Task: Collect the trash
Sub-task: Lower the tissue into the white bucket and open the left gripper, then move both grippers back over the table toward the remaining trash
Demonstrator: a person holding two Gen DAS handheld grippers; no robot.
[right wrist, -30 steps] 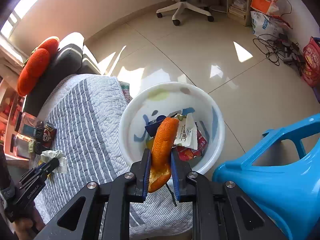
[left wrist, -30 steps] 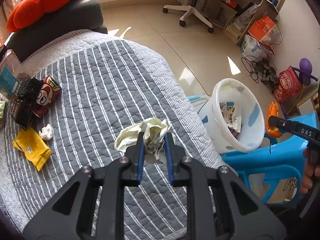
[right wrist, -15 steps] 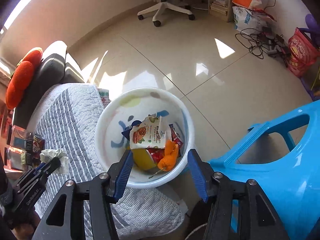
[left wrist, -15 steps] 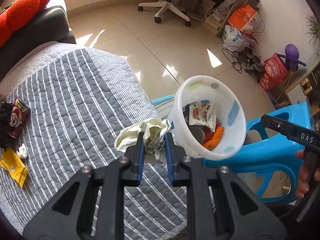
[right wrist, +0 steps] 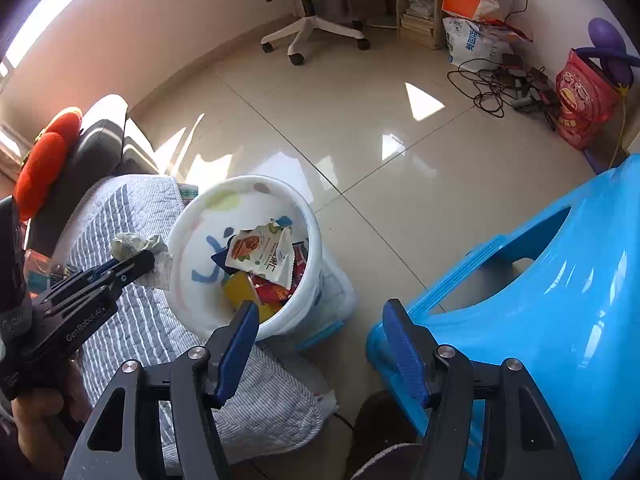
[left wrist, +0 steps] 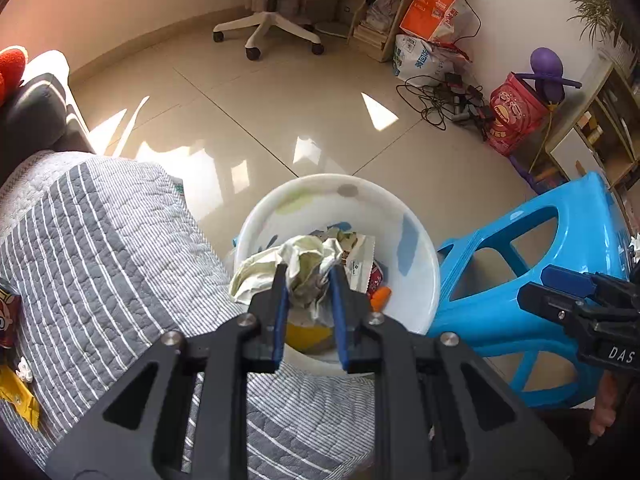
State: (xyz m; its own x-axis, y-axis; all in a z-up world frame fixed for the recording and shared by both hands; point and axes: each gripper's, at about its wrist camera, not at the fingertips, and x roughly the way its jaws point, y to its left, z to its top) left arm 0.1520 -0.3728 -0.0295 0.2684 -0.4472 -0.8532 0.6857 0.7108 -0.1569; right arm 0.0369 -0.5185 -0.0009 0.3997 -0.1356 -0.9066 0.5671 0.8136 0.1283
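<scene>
My left gripper (left wrist: 308, 276) is shut on a crumpled whitish paper wad (left wrist: 298, 256) and holds it over the near rim of the white trash bin (left wrist: 420, 248). The right wrist view shows that gripper (right wrist: 146, 258) and its wad (right wrist: 132, 242) at the bin's (right wrist: 188, 216) left edge. Inside the bin lie snack wrappers (right wrist: 260, 256) and an orange peel (left wrist: 380, 296). My right gripper (right wrist: 320, 316) hangs between the bin and the stool, its jaws opening with nothing between them.
A blue plastic stool (right wrist: 540, 280) stands right of the bin. The grey striped quilt (left wrist: 100, 240) carries a yellow wrapper (left wrist: 16, 396), a small white tissue ball (left wrist: 25, 370) and a red snack pack (left wrist: 8, 320) at far left. An office chair (left wrist: 272, 24) and cables (left wrist: 440, 96) lie beyond.
The left gripper carried the paper wad from over the quilt to above the bin. The right gripper let the orange peel fall into the bin, opened wide and drew back rightward.
</scene>
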